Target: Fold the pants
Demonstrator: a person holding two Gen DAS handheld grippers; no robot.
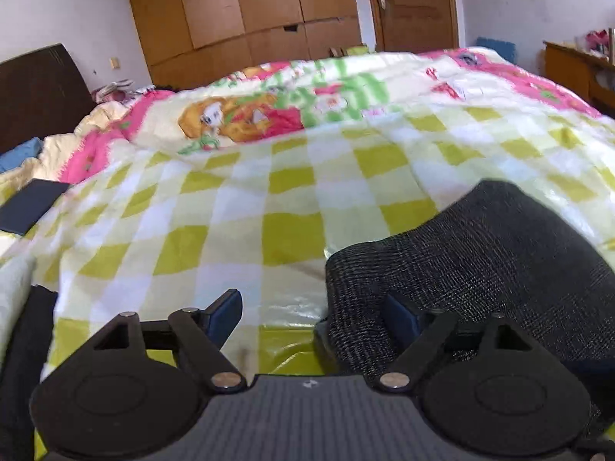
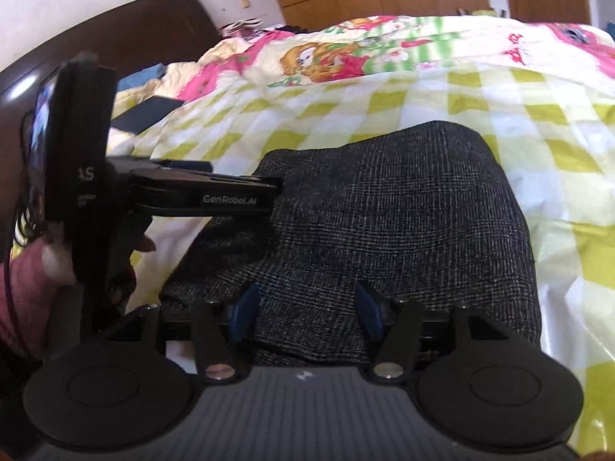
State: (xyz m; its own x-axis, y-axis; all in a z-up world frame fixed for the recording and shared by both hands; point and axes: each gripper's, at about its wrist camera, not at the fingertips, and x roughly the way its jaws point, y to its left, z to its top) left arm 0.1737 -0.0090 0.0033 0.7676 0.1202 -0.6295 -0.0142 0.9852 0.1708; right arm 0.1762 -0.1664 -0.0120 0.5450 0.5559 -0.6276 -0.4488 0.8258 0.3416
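Observation:
The dark grey checked pants (image 2: pixel 384 211) lie folded in a compact bundle on the yellow-and-white checked bed cover (image 2: pixel 499 88). In the left wrist view the pants (image 1: pixel 480 253) lie at the lower right. My left gripper (image 1: pixel 313 315) is open, its right finger over the pants' left edge, its left finger over bare cover. My right gripper (image 2: pixel 307 309) is open, both fingers low over the near edge of the pants, holding nothing. The left gripper also shows from the side in the right wrist view (image 2: pixel 230 192), at the pants' left edge.
A dark phone or tablet (image 1: pixel 30 207) lies on the bed at the left. A cartoon-print quilt (image 1: pixel 269 111) is bunched at the far side. A dark headboard (image 1: pixel 34 88), wooden wardrobes (image 1: pixel 246 19), a door and a side table (image 1: pixel 576 65) stand around the bed.

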